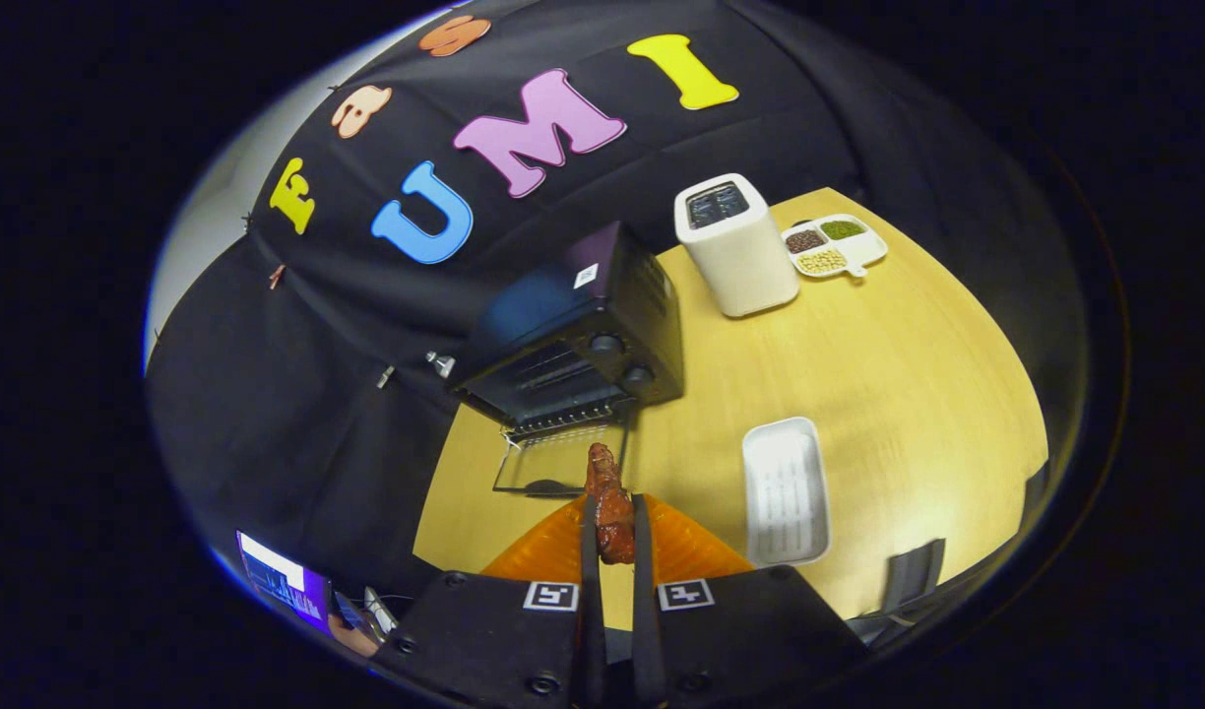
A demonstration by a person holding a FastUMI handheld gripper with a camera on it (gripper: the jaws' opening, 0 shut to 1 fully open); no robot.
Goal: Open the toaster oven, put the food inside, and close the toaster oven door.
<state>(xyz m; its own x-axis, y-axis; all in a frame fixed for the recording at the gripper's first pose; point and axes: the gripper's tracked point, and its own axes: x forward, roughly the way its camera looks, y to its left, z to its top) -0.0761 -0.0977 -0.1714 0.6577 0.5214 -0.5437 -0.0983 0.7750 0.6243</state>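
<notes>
Food (610,507) pinched in the tool (612,512) before the open toaster oven (573,335).

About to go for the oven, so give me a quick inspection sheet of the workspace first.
Surface: wooden table, bare around the items.
Job's things: toaster oven, door folded down open; reddish-brown food piece held ahead of the door.
Clutter: white toaster, divided snack dish, white tray.
Grippers: tongs shut on the food piece.
Cables: nothing seen.
Surroundings: black cloth wall; lit screen low beside the tongs.
</notes>
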